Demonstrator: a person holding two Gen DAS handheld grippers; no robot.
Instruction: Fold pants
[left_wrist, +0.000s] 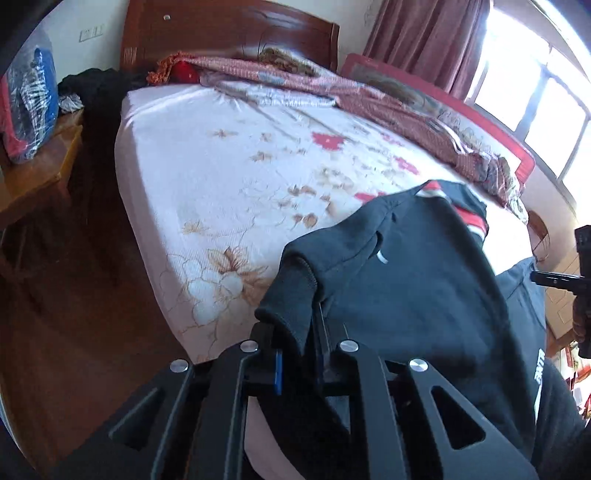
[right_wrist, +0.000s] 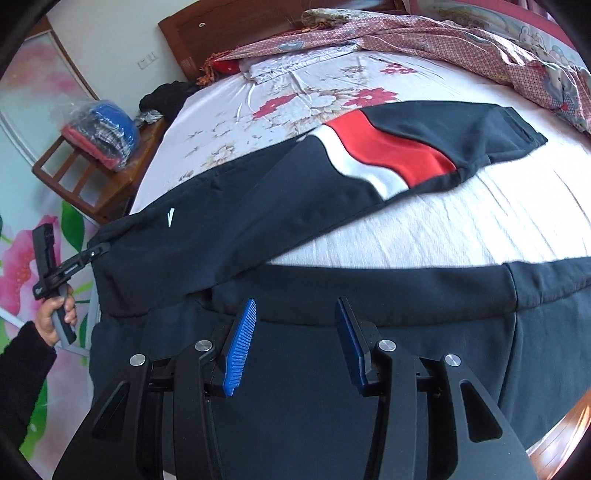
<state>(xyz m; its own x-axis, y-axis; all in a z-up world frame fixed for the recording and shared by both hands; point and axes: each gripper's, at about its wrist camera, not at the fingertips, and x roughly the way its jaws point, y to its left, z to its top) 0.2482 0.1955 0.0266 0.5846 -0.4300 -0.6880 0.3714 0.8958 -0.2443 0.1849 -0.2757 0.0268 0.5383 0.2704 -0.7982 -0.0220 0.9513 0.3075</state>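
Black pants (right_wrist: 229, 236) with a red and white stripe (right_wrist: 384, 155) lie across the near part of the bed; one leg reaches to the far right, and the rest hangs over the near edge. My left gripper (left_wrist: 314, 325) is shut on the pants' edge (left_wrist: 291, 295) and holds it lifted above the bed's corner. It also shows in the right wrist view (right_wrist: 94, 253), pinching the pants at the left. My right gripper (right_wrist: 295, 317) is open and empty, its blue pads (right_wrist: 240, 343) hovering just above the black fabric near the bed's front edge.
The bed (left_wrist: 229, 177) has a white floral sheet. A crumpled red checked quilt (right_wrist: 424, 40) lies along its far side. A wooden chair (right_wrist: 92, 173) with a bagged bundle stands to the left. Wooden headboard (left_wrist: 229, 33), curtain and window (left_wrist: 535, 96) are beyond.
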